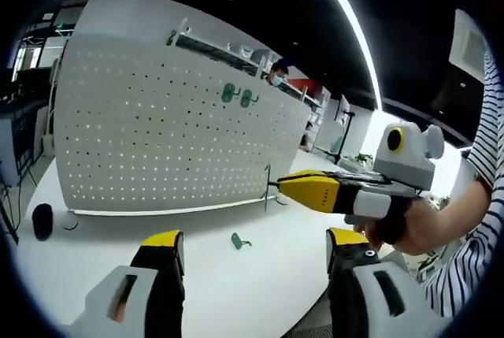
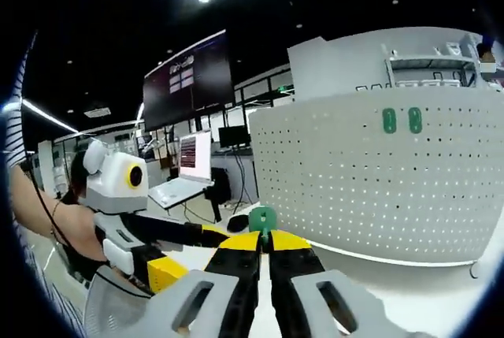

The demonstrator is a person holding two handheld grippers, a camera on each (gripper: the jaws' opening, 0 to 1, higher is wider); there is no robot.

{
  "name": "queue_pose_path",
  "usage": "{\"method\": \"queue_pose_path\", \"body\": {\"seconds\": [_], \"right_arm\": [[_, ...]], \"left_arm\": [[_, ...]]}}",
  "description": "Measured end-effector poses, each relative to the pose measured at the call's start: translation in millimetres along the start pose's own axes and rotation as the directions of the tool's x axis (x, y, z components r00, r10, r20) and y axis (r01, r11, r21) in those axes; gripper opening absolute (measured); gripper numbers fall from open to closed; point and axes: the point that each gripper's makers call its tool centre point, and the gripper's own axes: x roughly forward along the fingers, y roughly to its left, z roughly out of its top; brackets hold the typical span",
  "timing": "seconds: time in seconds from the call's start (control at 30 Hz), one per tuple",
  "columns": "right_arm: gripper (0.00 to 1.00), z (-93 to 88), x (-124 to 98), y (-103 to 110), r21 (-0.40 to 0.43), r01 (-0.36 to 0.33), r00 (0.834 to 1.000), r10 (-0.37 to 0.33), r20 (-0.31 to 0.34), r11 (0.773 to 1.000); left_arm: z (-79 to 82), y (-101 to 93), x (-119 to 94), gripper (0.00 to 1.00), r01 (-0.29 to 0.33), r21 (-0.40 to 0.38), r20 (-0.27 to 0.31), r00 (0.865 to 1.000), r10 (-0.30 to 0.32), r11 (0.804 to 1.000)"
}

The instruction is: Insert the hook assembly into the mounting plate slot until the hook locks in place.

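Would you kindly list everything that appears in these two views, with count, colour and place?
pegboard: one, white, perforated, upright on the table.
hooks on the pegboard: two, green, side by side near its upper part.
loose hook: one, green, lying on the table in front of the pegboard.
held hook: one, green, pinched at the tips of the right tongs.
table: one, white, under everything.
round object: one, black, on the table by the pegboard's left end.
laptop: one, open, on a desk in the background.
wall screen: one, dark, above the laptop.
left tongs: yellow and black tips, open.
right tongs: yellow and black tips, shut on the held hook.
person's sleeve: striped.
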Motion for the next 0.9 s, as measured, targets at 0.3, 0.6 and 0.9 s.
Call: {"method": "queue_pose_path", "body": {"seconds": [0.3,0.6,0.9], "right_arm": [[0.0,8.8,10.6,-29.4,-0.002,0.112,0.993,-0.112,0.043,0.994],[0.0,20.9,11.2,-59.5,-0.002,0.229,0.969,-0.227,0.099,0.974],[0.0,32.6,13.4,-90.2,0.017,0.296,0.947,-0.295,0.125,0.955]], "left_arm": [[7.8,5.1,-3.1,0.82,-0.024,-0.003,0.04,0.999,0.024,1.0],[12.4,13.6,-3.1,0.88,-0.046,-0.006,0.039,0.998,0.046,0.999],[14.7,18.9,-5.1,0.89,-0.063,0.004,0.049,0.997,0.063,0.998]]}}
